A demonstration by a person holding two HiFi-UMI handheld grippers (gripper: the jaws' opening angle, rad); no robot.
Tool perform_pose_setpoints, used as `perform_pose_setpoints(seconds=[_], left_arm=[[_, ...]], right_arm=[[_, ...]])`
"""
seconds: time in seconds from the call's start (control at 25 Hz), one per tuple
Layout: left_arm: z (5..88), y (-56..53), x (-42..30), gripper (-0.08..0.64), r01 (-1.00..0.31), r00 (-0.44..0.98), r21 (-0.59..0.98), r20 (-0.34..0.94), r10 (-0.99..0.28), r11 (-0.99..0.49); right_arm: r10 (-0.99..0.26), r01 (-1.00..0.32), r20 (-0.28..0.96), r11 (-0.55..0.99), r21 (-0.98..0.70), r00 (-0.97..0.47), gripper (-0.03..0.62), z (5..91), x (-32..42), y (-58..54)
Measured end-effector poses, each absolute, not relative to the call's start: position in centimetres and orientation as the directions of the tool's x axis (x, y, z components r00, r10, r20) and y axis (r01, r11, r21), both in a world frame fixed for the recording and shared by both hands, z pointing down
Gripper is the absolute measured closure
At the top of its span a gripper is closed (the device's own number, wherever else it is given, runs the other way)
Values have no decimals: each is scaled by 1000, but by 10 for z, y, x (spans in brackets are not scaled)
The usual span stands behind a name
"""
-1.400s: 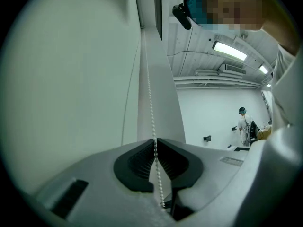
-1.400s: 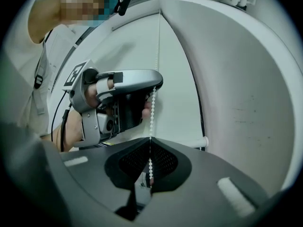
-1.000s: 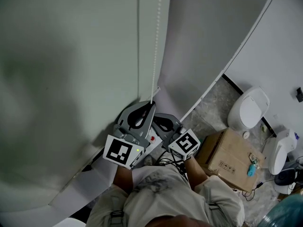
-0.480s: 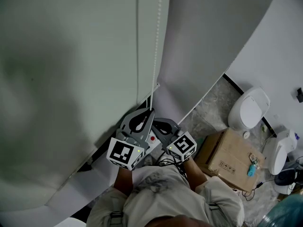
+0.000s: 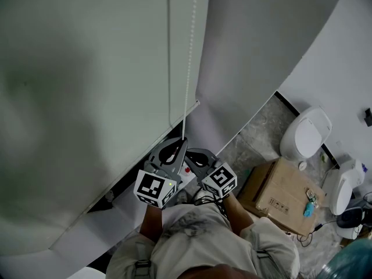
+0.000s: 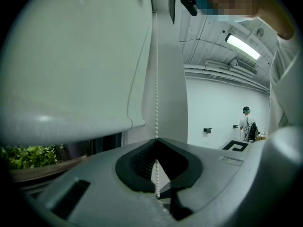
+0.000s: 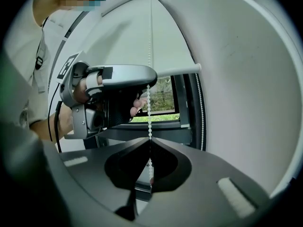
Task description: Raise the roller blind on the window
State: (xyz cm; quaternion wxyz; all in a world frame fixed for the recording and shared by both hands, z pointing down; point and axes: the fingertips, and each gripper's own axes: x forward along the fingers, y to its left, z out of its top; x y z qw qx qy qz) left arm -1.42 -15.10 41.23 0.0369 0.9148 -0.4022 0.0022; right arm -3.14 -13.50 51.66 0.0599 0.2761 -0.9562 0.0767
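The pale roller blind [image 5: 87, 86] hangs over the window, its bottom bar [image 6: 71, 129] partway up the pane. A white bead chain [image 5: 189, 68] runs down beside the blind to both grippers. My left gripper [image 5: 182, 140] is shut on the bead chain [image 6: 156, 79], which passes between its closed tips and hangs on below them. Just below and to the right, my right gripper [image 5: 188, 151] is shut on the same chain [image 7: 149, 103]. In the right gripper view the left gripper [image 7: 150, 74] sits a short way above on the chain.
Greenery [image 6: 28, 157] shows through the dark window frame [image 7: 182, 108] under the blind. A white toilet [image 5: 305, 132] and a cardboard box [image 5: 279, 193] stand on the floor at the right. A person [image 6: 247, 122] stands far off across the room.
Both grippers have sunk lower together, still closed on the bead chain. The blind's bottom bar stands slightly higher against them than before.
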Motion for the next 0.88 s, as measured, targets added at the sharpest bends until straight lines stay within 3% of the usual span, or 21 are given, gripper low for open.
perform_pose_setpoints(seconds=[0.64, 0.88], left_arm=[[440, -149, -22, 548, -738, 674, 91, 58, -737, -668], [440, -150, -22, 548, -740, 672, 90, 59, -738, -666]], right_arm=[[-514, -547, 240, 832, -95, -824, 576, 544, -34, -124], [-515, -530, 170, 847, -51, -840, 541, 509, -26, -114]])
